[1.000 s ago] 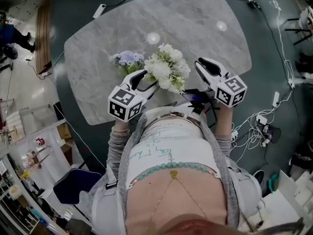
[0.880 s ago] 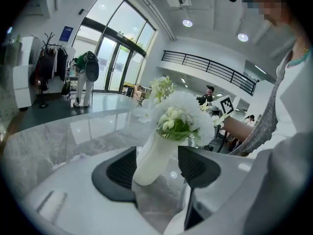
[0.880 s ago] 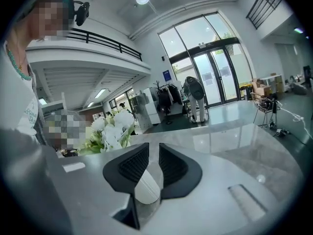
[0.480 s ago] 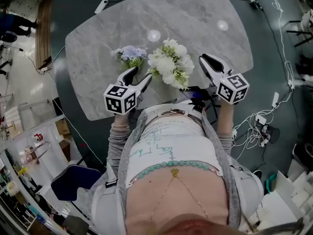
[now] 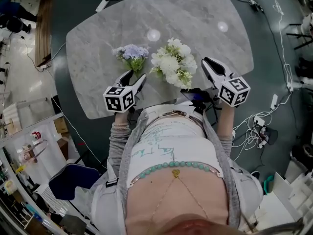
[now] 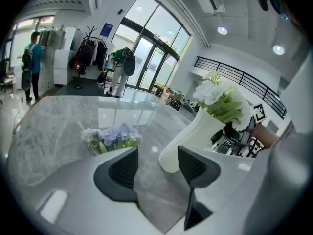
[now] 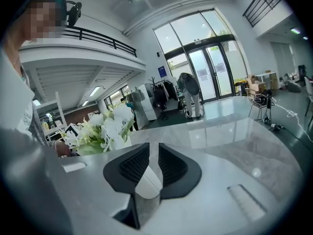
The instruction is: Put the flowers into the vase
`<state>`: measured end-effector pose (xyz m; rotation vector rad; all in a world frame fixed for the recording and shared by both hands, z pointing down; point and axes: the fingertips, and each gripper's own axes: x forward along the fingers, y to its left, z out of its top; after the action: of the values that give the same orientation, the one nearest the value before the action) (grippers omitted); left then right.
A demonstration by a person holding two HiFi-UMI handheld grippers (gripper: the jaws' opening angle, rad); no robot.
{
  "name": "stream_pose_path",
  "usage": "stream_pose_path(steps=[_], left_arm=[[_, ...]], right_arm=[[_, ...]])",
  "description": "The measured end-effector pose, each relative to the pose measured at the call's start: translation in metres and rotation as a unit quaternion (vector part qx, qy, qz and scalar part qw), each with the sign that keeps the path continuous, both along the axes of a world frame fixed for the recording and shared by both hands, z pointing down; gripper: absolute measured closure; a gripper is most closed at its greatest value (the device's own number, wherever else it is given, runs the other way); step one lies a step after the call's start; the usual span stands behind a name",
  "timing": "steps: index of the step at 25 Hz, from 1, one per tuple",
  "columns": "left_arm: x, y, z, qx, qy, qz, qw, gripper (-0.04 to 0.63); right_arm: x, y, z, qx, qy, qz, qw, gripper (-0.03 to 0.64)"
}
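Note:
A bunch of pale blue flowers point(image 5: 131, 53) point(image 6: 110, 137) lies on the marble table point(image 5: 195, 23). To its right stands a white vase point(image 6: 188, 136) holding white flowers point(image 5: 173, 67) point(image 6: 217, 94) point(image 7: 105, 126); from the head view the blooms hide the vase. My left gripper point(image 5: 133, 76) point(image 6: 157, 155) is open and empty, low over the table. It points between the blue bunch and the vase foot, just short of both. My right gripper point(image 5: 207, 61) point(image 7: 153, 148) hangs right of the vase with only a thin slit between its jaws, holding nothing.
The table's near edge runs just under both grippers, against the person's body. A dark object point(image 5: 198, 96) sits at that edge by the right gripper. Cables and plugs point(image 5: 264, 126) lie on the floor to the right. People point(image 6: 33, 62) stand far off in the hall.
My left gripper has drawn away from the white flowers, sunk toward the table and rolled, now facing the blue bunch. The right gripper has stayed put.

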<state>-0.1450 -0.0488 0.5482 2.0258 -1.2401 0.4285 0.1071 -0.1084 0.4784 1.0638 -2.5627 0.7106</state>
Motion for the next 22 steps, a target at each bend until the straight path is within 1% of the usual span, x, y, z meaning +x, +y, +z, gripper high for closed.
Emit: stream_pose_path(steps=[3,10,13,15,18,22], left_arm=[[-0.01,0.003,0.015,-0.011,-0.022,-0.017,0.9996,0.339],[-0.029,0.005,0.054,-0.046,-0.056,-0.054,0.9959,0.339],[-0.032,0.005,0.072,-0.058,-0.07,-0.062,0.9939,0.339],[-0.034,0.004,0.082,-0.066,-0.077,-0.07,0.9924,0.339],[-0.038,0.002,0.094,-0.077,-0.087,-0.082,0.9899,0.341],[-0.038,-0.002,0.108,-0.094,-0.099,-0.081,0.9874,0.341]], right_arm=[[0.003,0.002,0.003,-0.004,0.004,0.003,1.0,0.535],[0.011,0.006,0.004,-0.007,0.004,0.014,1.0,0.535],[0.019,0.009,0.005,-0.012,0.004,0.025,1.0,0.536],[0.025,0.011,0.007,-0.017,0.004,0.034,0.999,0.564],[0.032,0.014,0.008,-0.021,0.006,0.045,0.999,0.565],[0.038,0.019,0.013,-0.03,0.007,0.052,0.998,0.572]])
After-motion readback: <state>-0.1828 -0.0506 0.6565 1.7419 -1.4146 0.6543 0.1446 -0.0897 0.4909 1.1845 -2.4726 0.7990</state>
